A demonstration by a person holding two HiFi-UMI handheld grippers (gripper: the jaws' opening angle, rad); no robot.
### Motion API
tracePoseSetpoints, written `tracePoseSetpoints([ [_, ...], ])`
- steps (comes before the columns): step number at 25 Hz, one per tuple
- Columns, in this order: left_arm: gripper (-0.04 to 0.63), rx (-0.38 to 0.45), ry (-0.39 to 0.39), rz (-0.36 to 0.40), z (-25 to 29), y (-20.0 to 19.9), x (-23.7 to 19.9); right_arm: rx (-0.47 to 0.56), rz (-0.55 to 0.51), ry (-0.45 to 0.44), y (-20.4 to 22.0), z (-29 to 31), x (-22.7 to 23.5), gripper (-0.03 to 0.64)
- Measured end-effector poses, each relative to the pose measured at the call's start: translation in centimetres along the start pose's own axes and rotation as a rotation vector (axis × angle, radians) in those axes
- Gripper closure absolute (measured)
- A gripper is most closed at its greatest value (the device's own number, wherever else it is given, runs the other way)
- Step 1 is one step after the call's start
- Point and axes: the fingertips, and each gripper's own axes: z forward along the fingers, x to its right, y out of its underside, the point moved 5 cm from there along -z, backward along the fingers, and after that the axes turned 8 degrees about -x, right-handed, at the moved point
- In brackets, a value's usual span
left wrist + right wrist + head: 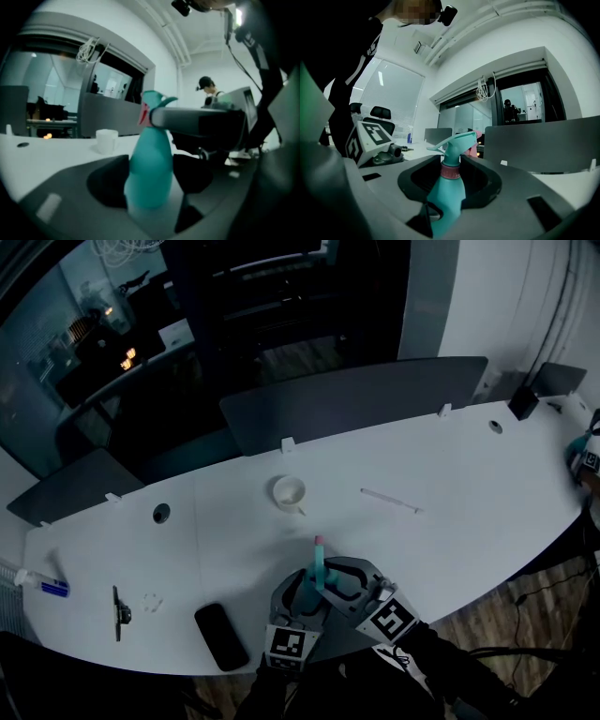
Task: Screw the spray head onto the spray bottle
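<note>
A teal spray bottle [320, 570] stands upright near the table's front edge, with its teal spray head [457, 143] and pink collar [451, 172] on top. My left gripper [302, 601] is shut on the bottle's body [150, 164], which fills the gap between its jaws. My right gripper [343, 585] comes in from the right and is shut on the spray head at the pink collar. In the left gripper view the right gripper's jaw [197, 122] crosses in front of the spray head [157, 101]. The bottle's base is hidden behind the grippers.
A white cup [289, 491] stands behind the bottle on the white table [450, 465]. A thin tube [391, 500] lies to the right. A black phone [221, 636], a small dark tool [120, 612] and a small bottle [42, 585] lie at the left. Grey partitions [356, 395] line the table's far edge.
</note>
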Motion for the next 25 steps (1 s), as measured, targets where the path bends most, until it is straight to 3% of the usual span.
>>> tracePoseSetpoints([
  [4,0.296,0.032,-0.295,-0.081,0.0,0.1,1.7,0.016,0.001,0.024,0.0,-0.2,-0.3,0.482],
  [6,0.295,0.05,-0.35,-0.111,0.0,0.1,2.1,0.016,0.009,0.024,0.0,-0.2,-0.3,0.482],
  [9,0.283,0.054,-0.233,-0.087,-0.5,0.0,1.4,0.002,0.006,0.014,0.0,-0.2,-0.4,0.482],
  [12,0.264,0.019,0.005,-0.041,-0.5,0.6,0.2,0.0,0.011,-0.011,0.0,-0.1,-0.2,0.482],
  [14,0.264,-0.055,0.133,0.052,0.1,1.6,-0.3,-0.004,0.015,-0.025,0.1,-0.2,-0.2,0.482],
  [17,0.272,-0.101,0.181,0.165,0.8,1.7,-0.2,-0.008,0.002,-0.031,0.1,-0.3,0.0,0.482],
  [20,0.276,-0.07,0.109,0.142,0.9,1.6,0.2,-0.004,0.001,-0.004,0.1,-0.5,0.1,0.482],
  [25,0.276,-0.045,-0.219,0.015,0.4,1.4,1.6,0.007,0.003,0.056,0.1,-0.3,-0.5,0.482],
])
